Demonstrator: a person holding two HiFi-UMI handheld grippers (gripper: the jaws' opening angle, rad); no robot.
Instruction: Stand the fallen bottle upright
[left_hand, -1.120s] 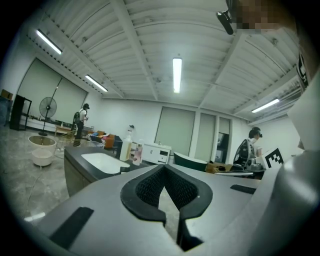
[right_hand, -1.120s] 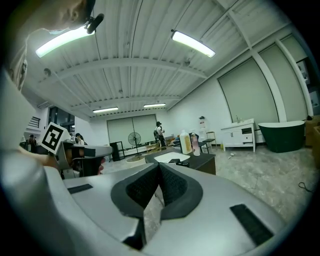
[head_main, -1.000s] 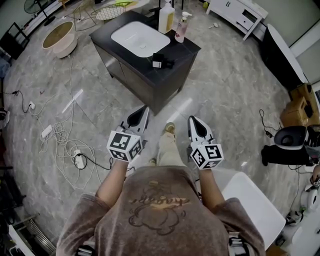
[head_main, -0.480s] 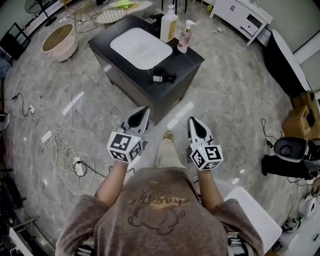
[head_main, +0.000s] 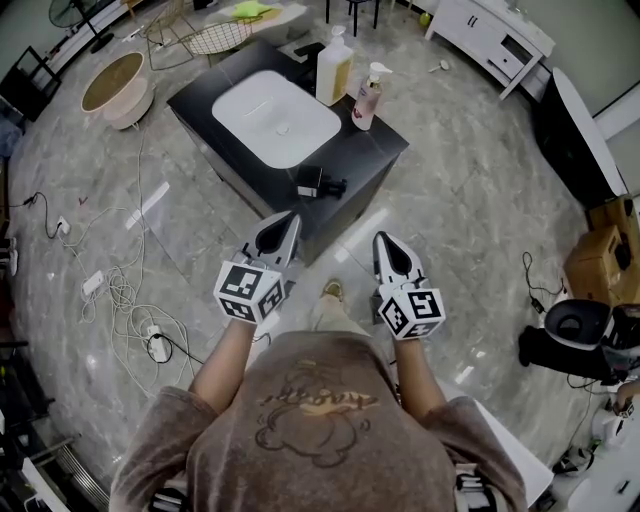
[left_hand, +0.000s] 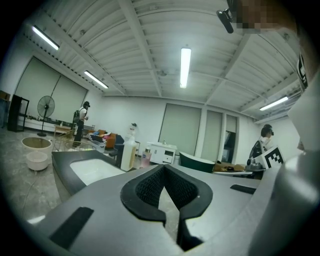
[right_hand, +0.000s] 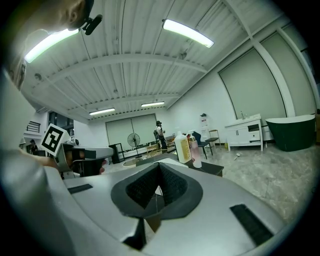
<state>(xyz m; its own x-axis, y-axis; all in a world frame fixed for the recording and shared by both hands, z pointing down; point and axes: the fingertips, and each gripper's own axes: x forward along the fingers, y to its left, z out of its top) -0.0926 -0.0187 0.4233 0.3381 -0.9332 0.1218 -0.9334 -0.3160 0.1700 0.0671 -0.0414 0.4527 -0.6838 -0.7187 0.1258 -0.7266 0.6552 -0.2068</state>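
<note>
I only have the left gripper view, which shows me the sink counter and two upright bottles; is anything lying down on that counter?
Observer: Yes. In the head view a small dark object with a white patch lies near the front edge of the counter. I cannot tell whether it is a bottle.
Operator: Thank you. Is the right gripper carrying anything?
Observer: No. The right gripper is shut, with nothing between its jaws.
Operator: Is there anything on the ground that I should know about?
Observer: White cables sprawl over the floor to the person's left.
</note>
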